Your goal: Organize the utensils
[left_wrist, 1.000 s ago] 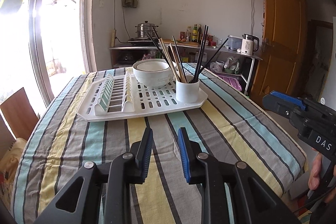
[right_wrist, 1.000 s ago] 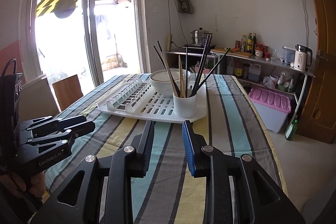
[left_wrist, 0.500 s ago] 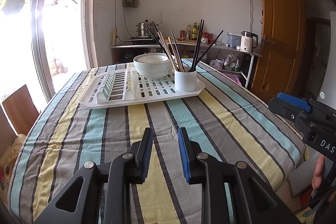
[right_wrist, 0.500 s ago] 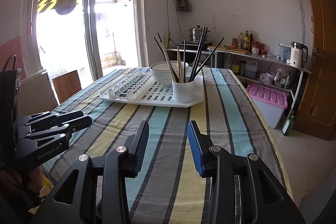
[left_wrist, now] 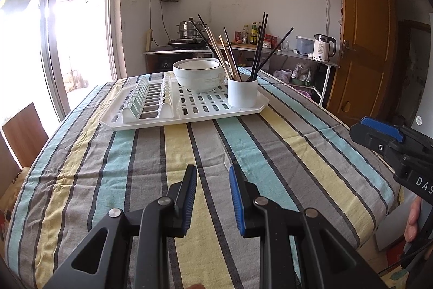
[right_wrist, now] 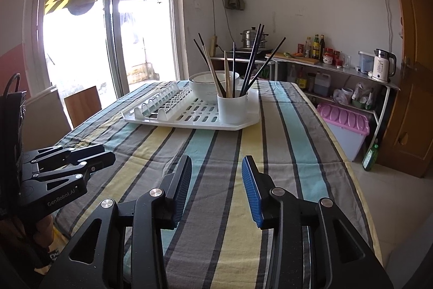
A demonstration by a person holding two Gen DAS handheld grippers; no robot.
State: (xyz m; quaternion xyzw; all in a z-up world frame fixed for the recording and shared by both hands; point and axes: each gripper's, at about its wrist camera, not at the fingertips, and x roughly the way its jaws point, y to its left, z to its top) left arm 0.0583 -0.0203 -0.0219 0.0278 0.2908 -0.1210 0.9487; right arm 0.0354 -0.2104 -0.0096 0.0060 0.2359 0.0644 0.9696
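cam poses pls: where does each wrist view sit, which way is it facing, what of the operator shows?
Left wrist: on the left hand-held gripper, above the near table edge, facing the white dish rack; right hand-held gripper shows at far right.
Right wrist: on the right hand-held gripper, same facing, from further right; left hand-held gripper shows at lower left.
Shared: rack, bowl, chopstick cup, striped tablecloth.
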